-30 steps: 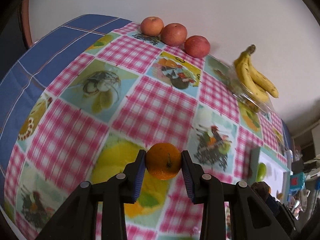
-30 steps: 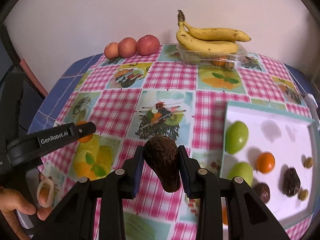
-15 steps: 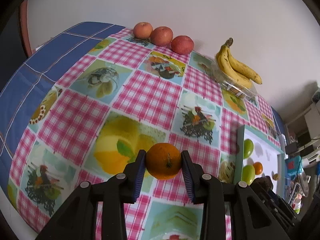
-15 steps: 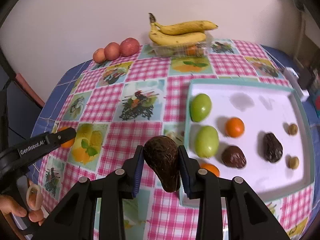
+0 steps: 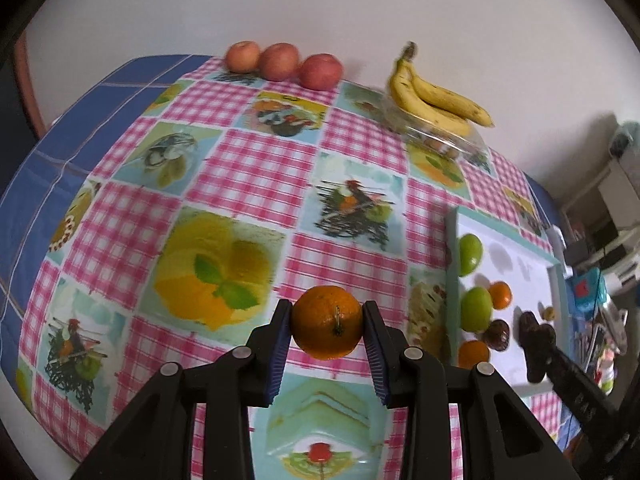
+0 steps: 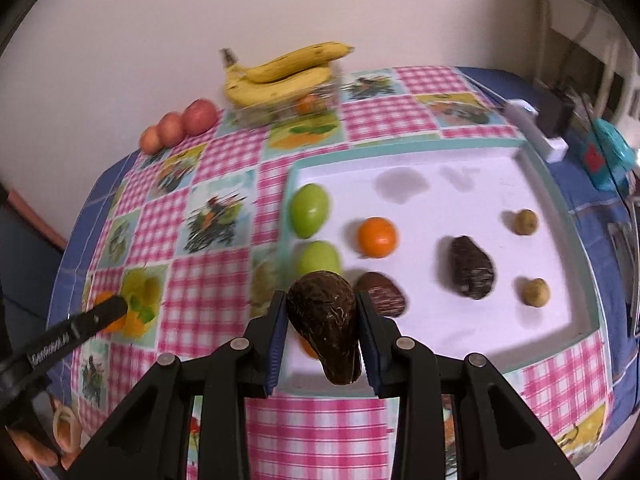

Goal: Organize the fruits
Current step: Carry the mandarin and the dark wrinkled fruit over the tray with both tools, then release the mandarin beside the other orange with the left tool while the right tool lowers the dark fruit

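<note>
The tablecloth (image 5: 256, 168) is pink-and-white check set with pale blue-green picture squares of fruit, and its border (image 5: 80, 112) is plain blue with thin light lines. A white tray (image 6: 460, 200) with a pale teal rim holds two green fruits (image 6: 310, 210), an orange one (image 6: 377, 237), dark brown ones (image 6: 470, 267) and two small tan ones (image 6: 525, 222). By the off-white wall (image 5: 320, 4) lie three reddish apples (image 5: 282, 62) and yellow, brown-flecked bananas (image 5: 436, 96); the black left gripper (image 5: 326, 330) with blue pads grips an orange (image 5: 327, 327), and the black right gripper (image 6: 322, 332) a dark brown fruit (image 6: 324, 328).
</note>
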Motion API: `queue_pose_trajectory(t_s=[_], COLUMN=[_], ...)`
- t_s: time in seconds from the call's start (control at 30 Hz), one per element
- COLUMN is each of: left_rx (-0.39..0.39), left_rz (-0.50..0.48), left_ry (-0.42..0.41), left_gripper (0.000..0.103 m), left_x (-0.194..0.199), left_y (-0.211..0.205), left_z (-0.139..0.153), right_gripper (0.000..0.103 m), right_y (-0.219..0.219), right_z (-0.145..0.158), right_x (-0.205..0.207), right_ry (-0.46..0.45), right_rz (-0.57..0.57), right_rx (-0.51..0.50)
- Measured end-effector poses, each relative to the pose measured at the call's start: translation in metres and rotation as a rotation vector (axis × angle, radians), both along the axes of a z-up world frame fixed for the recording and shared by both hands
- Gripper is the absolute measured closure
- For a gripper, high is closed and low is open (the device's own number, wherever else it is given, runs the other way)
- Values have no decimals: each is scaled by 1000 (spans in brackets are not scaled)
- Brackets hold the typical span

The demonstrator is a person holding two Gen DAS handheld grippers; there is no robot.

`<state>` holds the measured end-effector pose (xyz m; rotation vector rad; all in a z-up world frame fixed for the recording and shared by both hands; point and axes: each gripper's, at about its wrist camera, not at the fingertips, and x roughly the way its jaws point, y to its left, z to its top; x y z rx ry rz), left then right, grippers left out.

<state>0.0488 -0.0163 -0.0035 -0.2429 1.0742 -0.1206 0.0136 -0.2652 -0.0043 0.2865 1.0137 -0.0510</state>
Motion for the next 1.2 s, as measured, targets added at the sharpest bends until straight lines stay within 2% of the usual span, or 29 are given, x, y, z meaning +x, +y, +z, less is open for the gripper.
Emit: queue_pose_trajectory(t_s=[0.13,0.3,0.57,0.83,1.2], left_rx=[-1,-18,16,-30,-47], left_rz=[-68,-150,-270,-356,-424], left_ry=[-5,3,-14,11,38], left_gripper=[66,66,66,66,66], left_x=[-2,-8,-20,-29,-32], left_y=[-27,-59,-111,-147,-175], left_z=[2,2,4,-6,-23], right_gripper=[68,68,68,68,68], right_y=[-29,-67,-112,-125,-134], right_z=[0,-3,-1,-2,-27], right_x=[-1,-8,-21,-27,-27], right_ry=[11,26,15,16,106], right_rz=[-78,-174,-278,-298,-318], right_rx=[21,-5,-29,-35,-22])
